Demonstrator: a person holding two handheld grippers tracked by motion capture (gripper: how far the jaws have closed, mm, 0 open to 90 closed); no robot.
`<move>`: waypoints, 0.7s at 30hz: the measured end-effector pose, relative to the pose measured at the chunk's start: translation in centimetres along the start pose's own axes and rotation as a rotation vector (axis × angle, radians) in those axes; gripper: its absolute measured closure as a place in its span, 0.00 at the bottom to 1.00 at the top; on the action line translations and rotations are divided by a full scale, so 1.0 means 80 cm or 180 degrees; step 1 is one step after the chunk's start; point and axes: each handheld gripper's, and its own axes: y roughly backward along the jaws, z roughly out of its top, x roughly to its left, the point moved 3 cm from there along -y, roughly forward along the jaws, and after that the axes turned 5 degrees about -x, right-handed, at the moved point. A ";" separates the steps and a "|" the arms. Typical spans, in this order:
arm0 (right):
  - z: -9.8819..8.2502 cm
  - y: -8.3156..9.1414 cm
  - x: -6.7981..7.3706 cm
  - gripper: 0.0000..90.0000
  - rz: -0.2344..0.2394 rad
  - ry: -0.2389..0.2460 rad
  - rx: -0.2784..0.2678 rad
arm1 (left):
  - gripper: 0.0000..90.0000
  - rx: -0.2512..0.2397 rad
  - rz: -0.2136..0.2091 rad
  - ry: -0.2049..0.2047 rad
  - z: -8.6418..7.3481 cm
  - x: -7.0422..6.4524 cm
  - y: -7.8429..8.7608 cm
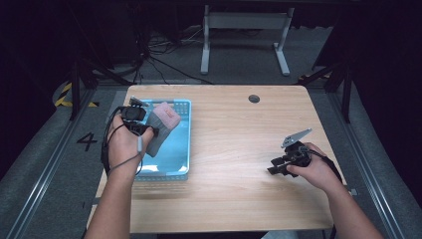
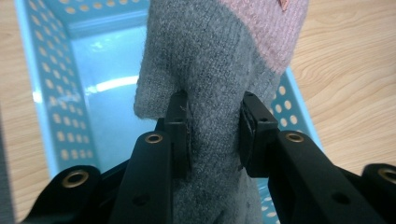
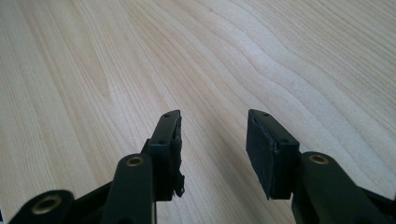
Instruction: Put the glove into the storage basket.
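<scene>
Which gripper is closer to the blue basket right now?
Left. The left gripper holds a knitted garment over the blue basket; the right gripper is open above bare table, far to the basket's right.

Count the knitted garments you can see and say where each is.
1: a grey-and-pink knit garment, clamped in the left gripper over the blue basket. Others could be hidden beneath it.

High view: overhead from person's side, facing forward-down, far off. Both gripper views: super close along own jaws. Blue basket [image 1: 181, 149] [image 2: 56, 93] shared with left gripper view, wooden table [image 1: 239, 139] [image 3: 140, 56] with right.
</scene>
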 end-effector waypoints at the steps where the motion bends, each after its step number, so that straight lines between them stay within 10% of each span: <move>1: 0.000 0.000 0.000 0.62 -0.0004 -0.0011 0.0004 | 0.77 0.0031 0.0012 0.0016 0.000 0.000 -0.004; 21: -0.007 0.001 0.002 0.61 -0.0024 -0.0065 0.0014 | 0.76 0.0370 -0.0057 0.0340 -0.018 0.026 -0.075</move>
